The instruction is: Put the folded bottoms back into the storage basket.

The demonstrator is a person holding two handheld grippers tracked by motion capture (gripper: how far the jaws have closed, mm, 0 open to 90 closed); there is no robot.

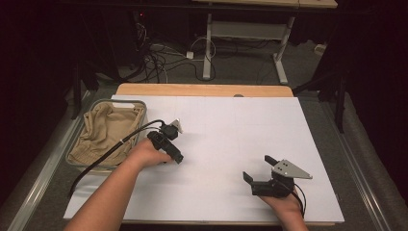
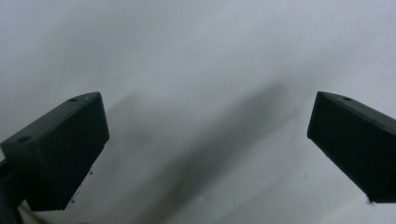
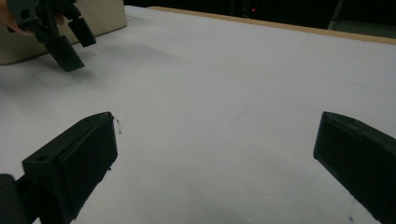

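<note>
While a beige cloth is lying bunched in a grey basket at the left edge of the white table, a person is holding two grippers over the bare sheet in the high view: the left gripper is tilting down just right of the basket, and the right gripper is sitting near the front edge at the right, its jaws spread wide and holding nothing. In the left gripper view, the left gripper is pointing at plain white surface, its jaws standing wide apart with nothing between them. In the right gripper view, the right gripper is looking across the table with its jaws likewise wide and empty, while the left gripper is hanging at the far left in front of the basket's pale wall. The likely risk from here: the cloth is draping over the basket rim, so a shallow pinch may be catching only one fold, dragging the light basket along or letting the fabric slip free; the trailing cable lying across the cloth could also snag it.
</note>
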